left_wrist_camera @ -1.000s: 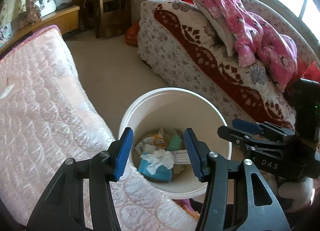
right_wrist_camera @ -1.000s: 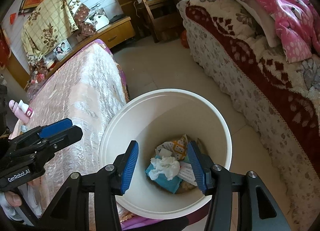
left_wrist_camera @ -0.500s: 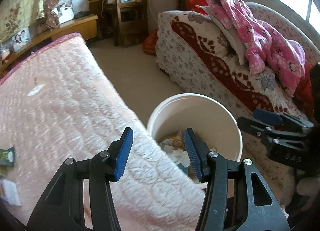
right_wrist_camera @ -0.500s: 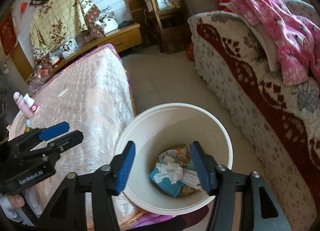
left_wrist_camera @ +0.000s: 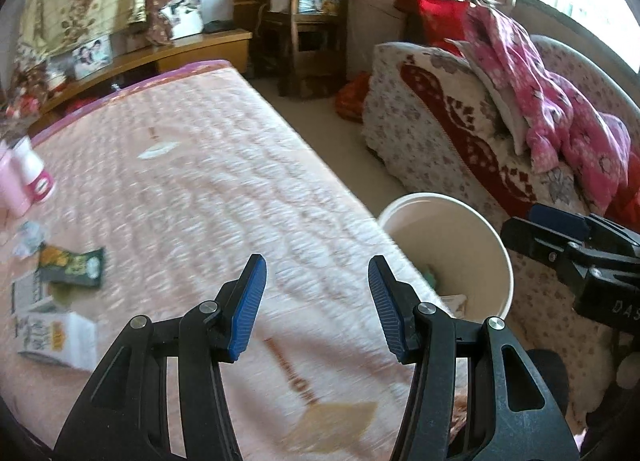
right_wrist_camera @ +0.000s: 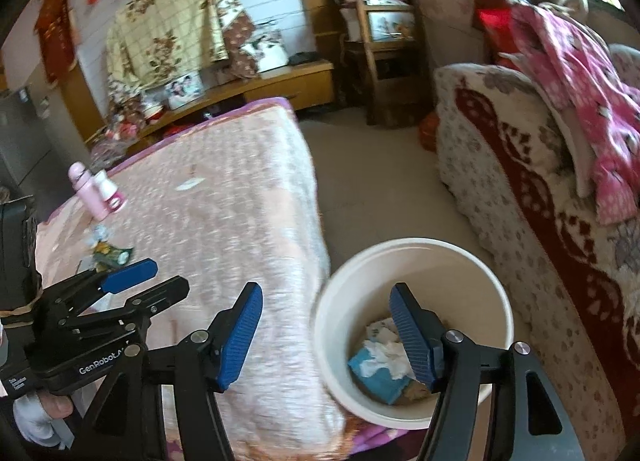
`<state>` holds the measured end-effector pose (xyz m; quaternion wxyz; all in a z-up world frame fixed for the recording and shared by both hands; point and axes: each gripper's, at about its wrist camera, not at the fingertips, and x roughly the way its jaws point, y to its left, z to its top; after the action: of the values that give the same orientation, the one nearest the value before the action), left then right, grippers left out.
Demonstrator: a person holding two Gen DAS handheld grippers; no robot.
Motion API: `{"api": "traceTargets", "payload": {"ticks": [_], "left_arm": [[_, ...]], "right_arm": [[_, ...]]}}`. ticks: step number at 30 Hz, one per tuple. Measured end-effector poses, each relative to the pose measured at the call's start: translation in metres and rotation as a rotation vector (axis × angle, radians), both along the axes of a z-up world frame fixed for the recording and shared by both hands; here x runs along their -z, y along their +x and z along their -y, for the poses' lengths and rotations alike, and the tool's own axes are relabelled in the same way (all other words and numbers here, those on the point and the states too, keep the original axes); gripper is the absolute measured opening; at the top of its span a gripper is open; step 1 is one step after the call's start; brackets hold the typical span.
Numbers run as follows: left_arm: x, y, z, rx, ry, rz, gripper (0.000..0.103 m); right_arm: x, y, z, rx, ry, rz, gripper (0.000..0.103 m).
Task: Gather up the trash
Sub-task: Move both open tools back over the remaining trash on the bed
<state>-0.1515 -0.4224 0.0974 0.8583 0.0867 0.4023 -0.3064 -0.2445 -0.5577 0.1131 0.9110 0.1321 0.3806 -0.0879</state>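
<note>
A cream trash bucket (left_wrist_camera: 486,229) (right_wrist_camera: 344,357) stands on the floor beside the pink quilted bed (left_wrist_camera: 208,197); it holds white tissue (right_wrist_camera: 390,351) and a blue pack (right_wrist_camera: 374,375). On the bed's left lie a green snack wrapper (left_wrist_camera: 74,267) (right_wrist_camera: 114,255), a crumpled tissue (left_wrist_camera: 28,239) and a white carton (left_wrist_camera: 52,335). My left gripper (left_wrist_camera: 316,303) is open and empty above the bed. My right gripper (right_wrist_camera: 326,335) is open and empty over the bucket's left rim.
Two pink bottles (left_wrist_camera: 24,183) (right_wrist_camera: 98,195) stand on the bed's far left. A flat white scrap (left_wrist_camera: 158,149) lies mid-bed. A floral sofa (left_wrist_camera: 460,133) with pink clothing (left_wrist_camera: 548,101) is at right. A wooden chair (left_wrist_camera: 308,17) and cabinet stand at the back.
Both grippers have pulled back and swung left from over the bucket toward the bed. The bed's trash and the pink bottles have come into view. Both stay open.
</note>
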Motion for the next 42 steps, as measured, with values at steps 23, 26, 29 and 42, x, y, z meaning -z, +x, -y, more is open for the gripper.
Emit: {"api": "traceTargets", "payload": {"ticks": [23,26,29,42], "left_arm": [[0.043,0.083,-0.129,-0.197,0.026,-0.145,0.051],[0.044,0.076,-0.147,-0.187,0.042,-0.159,0.051],[0.043,0.068,-0.173,-0.181,0.034,-0.200,0.051],[0.031,0.032,-0.302,-0.346,0.028,-0.235,0.051]], "right_arm": [[0.009,0.056,-0.117,-0.237,0.006,-0.062,0.064],[0.009,0.062,-0.126,-0.261,0.008,-0.064,0.065],[0.011,0.068,-0.138,-0.288,0.011,-0.069,0.065],[0.029,0.100,-0.209,-0.455,0.044,-0.105,0.065]]}}
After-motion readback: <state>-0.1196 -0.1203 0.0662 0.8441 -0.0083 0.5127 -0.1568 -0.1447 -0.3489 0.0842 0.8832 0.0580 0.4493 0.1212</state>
